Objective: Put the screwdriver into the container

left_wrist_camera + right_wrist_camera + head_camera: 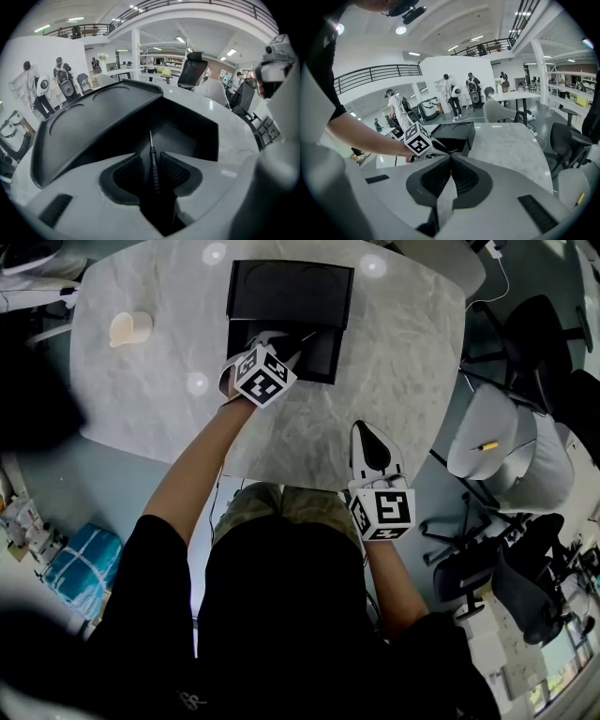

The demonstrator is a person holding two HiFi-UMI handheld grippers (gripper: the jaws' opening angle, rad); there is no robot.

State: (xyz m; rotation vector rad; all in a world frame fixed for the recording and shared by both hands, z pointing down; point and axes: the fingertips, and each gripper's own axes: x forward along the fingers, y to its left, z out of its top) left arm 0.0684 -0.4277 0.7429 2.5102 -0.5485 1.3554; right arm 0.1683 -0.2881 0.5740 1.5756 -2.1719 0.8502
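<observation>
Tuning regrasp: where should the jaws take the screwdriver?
Screwdriver: grip its ribbed handle, the thickest part, jaws on either side, approaching from the handle end like the left gripper; the thin shaft points ahead into the container.

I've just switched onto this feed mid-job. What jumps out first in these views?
The black container stands open at the far side of the table, with the left gripper over it. In the left gripper view a slim screwdriver stands between its parted jaws, tip toward the container. The right gripper is shut and empty at the near edge.
</observation>
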